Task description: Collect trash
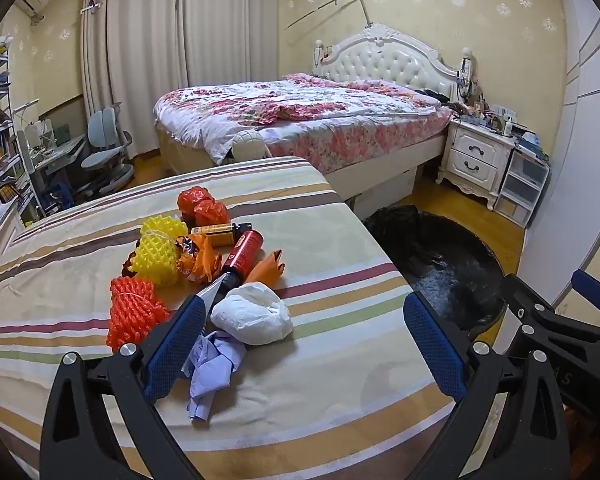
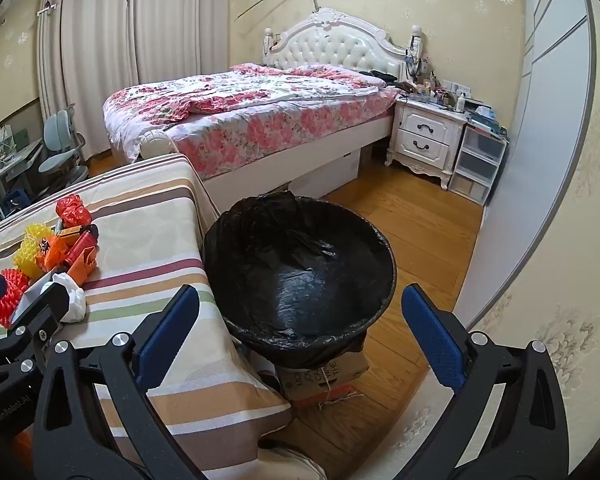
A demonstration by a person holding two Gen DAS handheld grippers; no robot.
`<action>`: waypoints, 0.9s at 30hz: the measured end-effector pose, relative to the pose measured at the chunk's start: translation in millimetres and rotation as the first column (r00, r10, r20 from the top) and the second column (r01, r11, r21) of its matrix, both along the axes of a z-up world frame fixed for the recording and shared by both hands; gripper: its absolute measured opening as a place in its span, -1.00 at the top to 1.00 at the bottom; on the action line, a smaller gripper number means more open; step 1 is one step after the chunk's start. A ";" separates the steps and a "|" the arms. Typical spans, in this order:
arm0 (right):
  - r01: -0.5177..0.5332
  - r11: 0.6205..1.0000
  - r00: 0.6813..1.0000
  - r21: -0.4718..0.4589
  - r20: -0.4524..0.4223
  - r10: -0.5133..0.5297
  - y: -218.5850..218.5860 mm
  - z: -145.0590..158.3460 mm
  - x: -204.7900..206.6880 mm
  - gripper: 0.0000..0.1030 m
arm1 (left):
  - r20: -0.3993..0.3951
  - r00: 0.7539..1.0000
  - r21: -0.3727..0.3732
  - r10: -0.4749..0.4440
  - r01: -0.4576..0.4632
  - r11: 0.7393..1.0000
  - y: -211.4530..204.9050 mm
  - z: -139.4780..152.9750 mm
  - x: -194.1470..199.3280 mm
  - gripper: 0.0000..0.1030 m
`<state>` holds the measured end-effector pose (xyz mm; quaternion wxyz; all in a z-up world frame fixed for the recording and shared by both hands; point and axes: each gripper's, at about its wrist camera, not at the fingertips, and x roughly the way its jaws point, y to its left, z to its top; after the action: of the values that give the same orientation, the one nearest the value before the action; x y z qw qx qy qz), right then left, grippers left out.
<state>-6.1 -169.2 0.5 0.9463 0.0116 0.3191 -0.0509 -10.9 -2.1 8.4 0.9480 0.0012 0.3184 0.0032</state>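
Observation:
A pile of trash lies on the striped tablecloth: a white crumpled wad, lilac paper, orange foam net, yellow foam nets, a red can, orange wrappers and red bags. My left gripper is open and empty, just in front of the white wad. A bin lined with a black bag stands right of the table. My right gripper is open and empty above the bin's near rim. The pile shows at left in the right wrist view.
The bin rests on cardboard boxes on the wooden floor. A bed with a floral quilt stands behind, with a white nightstand and plastic drawers at right. A desk and chair stand far left.

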 end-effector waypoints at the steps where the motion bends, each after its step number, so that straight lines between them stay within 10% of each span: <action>1: 0.000 1.000 1.000 0.000 0.000 0.000 0.0 -0.2 0.0 -0.92 | -0.002 1.000 0.003 -0.002 0.002 1.000 0.3 -1.9 4.0 -0.88; 27: 0.000 1.000 1.000 -0.005 -0.008 0.000 -4.6 -6.9 -3.6 -0.92 | -0.028 1.000 0.002 0.007 -0.007 1.000 0.5 -11.9 8.4 -0.88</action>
<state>-9.7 -173.8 -6.4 0.9450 0.0092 0.3229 -0.0518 -2.4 -1.6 -3.6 0.9433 0.0012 0.3319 0.0069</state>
